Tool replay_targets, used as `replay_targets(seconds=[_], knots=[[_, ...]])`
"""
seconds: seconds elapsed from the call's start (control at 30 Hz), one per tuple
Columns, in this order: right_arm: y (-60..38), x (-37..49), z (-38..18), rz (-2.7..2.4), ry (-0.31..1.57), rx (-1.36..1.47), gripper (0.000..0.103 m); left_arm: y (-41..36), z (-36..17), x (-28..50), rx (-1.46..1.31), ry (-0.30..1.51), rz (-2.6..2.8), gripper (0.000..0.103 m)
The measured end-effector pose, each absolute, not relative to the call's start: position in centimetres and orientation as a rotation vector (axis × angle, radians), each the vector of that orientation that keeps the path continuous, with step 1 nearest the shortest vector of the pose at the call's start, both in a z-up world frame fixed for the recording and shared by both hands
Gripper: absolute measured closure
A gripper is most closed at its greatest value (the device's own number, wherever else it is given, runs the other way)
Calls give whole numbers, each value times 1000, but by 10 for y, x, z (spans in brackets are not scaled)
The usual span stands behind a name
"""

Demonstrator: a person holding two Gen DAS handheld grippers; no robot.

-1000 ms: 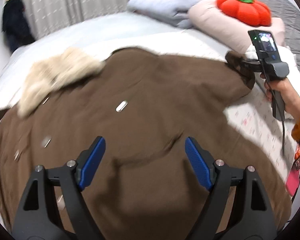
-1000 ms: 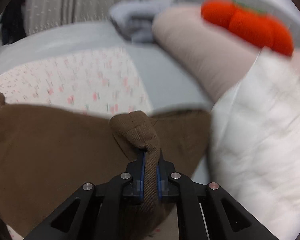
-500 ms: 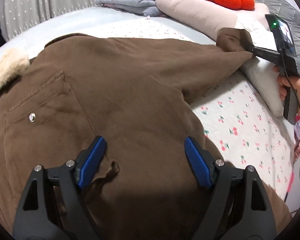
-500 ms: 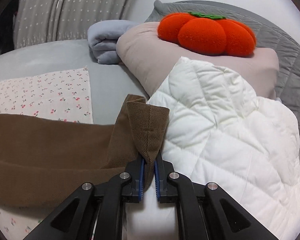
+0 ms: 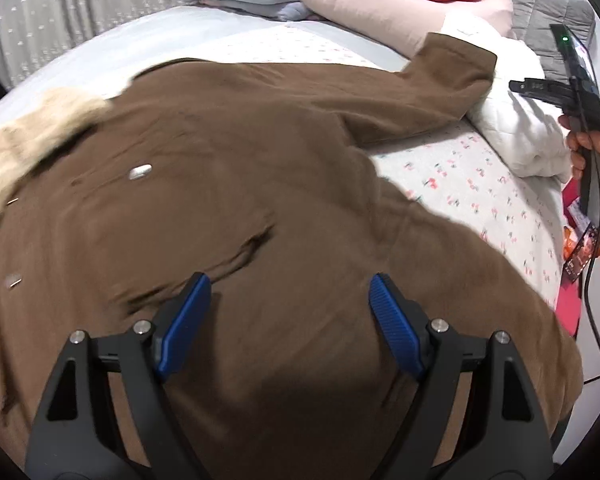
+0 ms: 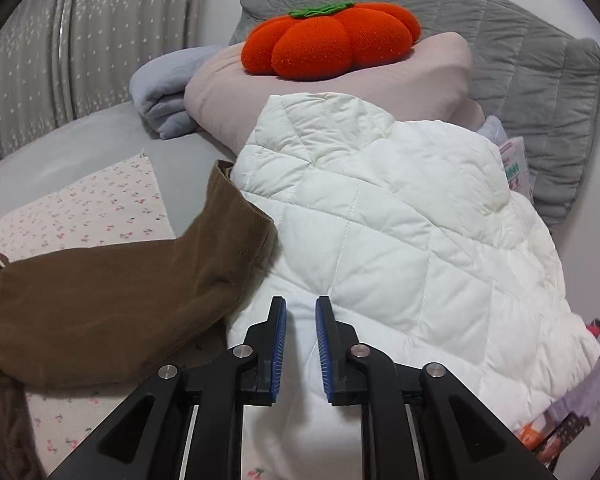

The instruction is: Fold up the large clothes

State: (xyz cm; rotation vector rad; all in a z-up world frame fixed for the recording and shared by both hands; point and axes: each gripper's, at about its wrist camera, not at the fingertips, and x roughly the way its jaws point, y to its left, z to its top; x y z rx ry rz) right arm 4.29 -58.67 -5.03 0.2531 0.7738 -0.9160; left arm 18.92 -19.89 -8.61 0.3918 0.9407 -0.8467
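Your right gripper (image 6: 301, 312), its narrow fingers just opened and empty, sits right of the brown coat (image 5: 228, 208) sleeve (image 6: 148, 272) stretched along the bed (image 5: 480, 184), while your left gripper (image 5: 290, 300) hovers wide over the coat's body.

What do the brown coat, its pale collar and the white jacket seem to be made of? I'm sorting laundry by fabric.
Brown coat: a matte woven cloth, likely cotton twill; fine diagonal ribbing shows on its sleeve cuff.
Collar: cream and fuzzy, probably faux fur or fleece, though blurred.
White jacket: smooth, faintly shiny quilted shell, puffed between stitched diamonds, so probably padded synthetic.
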Motion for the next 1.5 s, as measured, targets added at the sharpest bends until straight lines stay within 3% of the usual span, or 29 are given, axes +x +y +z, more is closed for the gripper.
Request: replay_targets(seconds=[0.07,0.1,0.37,0.53,0.8,1.1,1.27,1.3,1.37,1.4,1.5], knots=[[-573,43,-42,-883,770,249,44,-176,-78,191,412,929,-791,21],[-563,45,-36,-848,766,244,39,-162,-73,192,417,925,-756,21],[-470,83,-10,-572,811,165,22,-20,-45,230,286,954,-415,21],[-404,110,-13,-365,865,180,21,80,-38,252,181,946,-199,21],[-317,144,-25,-213,913,60,21,243,-43,251,-54,778,104,21],[-269,152,-44,-135,968,-14,21,305,-52,272,-65,645,252,21],[-250,156,-58,-105,1006,-42,21,313,-45,318,-22,681,298,21],[-247,157,-61,-98,1015,-47,21,313,-47,329,0,707,299,24],[-239,158,-64,-87,1026,-61,21,313,-47,344,16,755,290,55],[-235,159,-66,-81,1028,-69,21,315,-47,351,-3,797,260,101],[-223,161,-69,-59,1030,-96,21,317,-20,352,-50,790,229,101]])
